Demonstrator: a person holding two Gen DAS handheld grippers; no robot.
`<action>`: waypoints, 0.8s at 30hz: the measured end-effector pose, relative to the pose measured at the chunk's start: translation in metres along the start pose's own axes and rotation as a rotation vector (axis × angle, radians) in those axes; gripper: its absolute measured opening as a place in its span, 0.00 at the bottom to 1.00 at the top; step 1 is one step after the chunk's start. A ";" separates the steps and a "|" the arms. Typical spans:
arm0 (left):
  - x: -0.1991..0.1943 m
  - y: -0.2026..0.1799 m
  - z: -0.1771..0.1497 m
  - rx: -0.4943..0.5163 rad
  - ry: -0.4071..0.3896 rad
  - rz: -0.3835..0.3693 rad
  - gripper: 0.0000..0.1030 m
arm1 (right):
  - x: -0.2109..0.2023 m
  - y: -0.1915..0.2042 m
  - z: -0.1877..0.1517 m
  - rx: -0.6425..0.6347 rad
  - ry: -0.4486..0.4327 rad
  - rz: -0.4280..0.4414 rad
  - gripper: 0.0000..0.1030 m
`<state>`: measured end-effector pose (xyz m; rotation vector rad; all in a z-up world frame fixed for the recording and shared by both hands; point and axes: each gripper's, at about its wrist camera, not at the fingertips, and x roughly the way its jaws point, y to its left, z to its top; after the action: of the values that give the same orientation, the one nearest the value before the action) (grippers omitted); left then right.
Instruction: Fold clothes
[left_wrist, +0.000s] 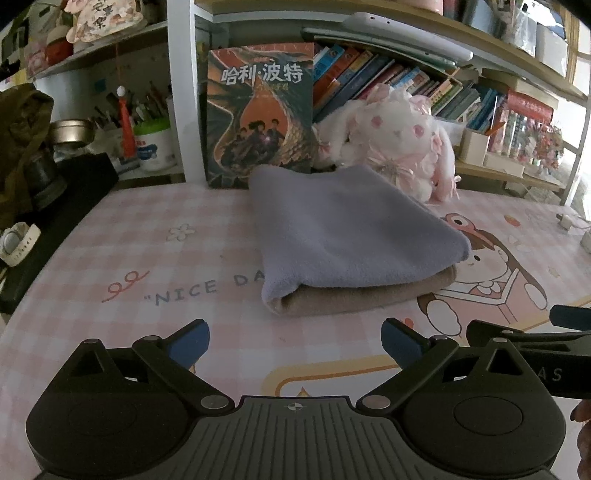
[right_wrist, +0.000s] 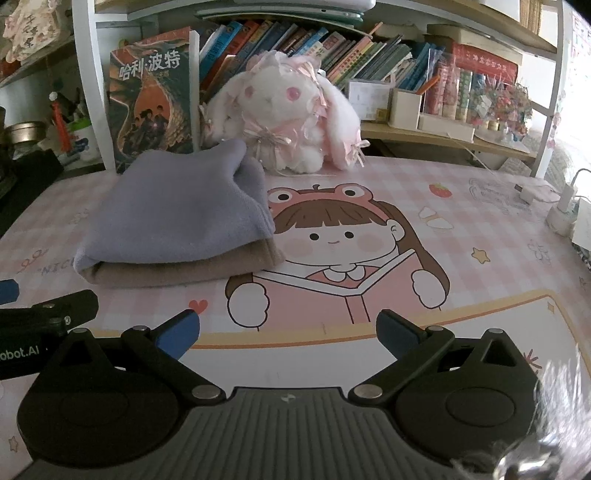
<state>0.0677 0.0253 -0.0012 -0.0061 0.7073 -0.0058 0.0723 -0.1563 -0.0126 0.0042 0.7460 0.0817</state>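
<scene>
A folded lavender fleece garment (left_wrist: 343, 236) lies on top of a folded tan one (left_wrist: 354, 295) on the pink checked desk mat (left_wrist: 147, 258). In the right wrist view the same lavender piece (right_wrist: 173, 214) and tan piece (right_wrist: 184, 269) sit to the left. My left gripper (left_wrist: 295, 345) is open and empty, a short way in front of the stack. My right gripper (right_wrist: 288, 334) is open and empty too, over the cartoon girl print, to the right of the stack. Each gripper's side shows at the edge of the other's view.
A plush rabbit (left_wrist: 399, 144) and an upright book (left_wrist: 258, 110) stand just behind the stack, under shelves of books. A black box (left_wrist: 55, 206) and a watch (left_wrist: 16, 243) sit at the left edge. Chargers and cables (right_wrist: 561, 206) lie at the right.
</scene>
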 end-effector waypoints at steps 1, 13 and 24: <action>0.000 0.000 0.000 -0.001 0.002 0.000 0.98 | 0.000 0.000 0.000 -0.001 0.000 0.000 1.00; 0.004 0.003 -0.001 -0.012 0.023 0.004 0.98 | 0.002 0.002 -0.001 -0.012 0.010 -0.001 1.00; 0.006 0.007 0.001 -0.033 0.029 0.014 0.98 | 0.006 0.002 -0.001 -0.014 0.024 -0.002 1.00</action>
<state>0.0729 0.0321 -0.0043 -0.0325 0.7363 0.0194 0.0758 -0.1542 -0.0176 -0.0107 0.7698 0.0856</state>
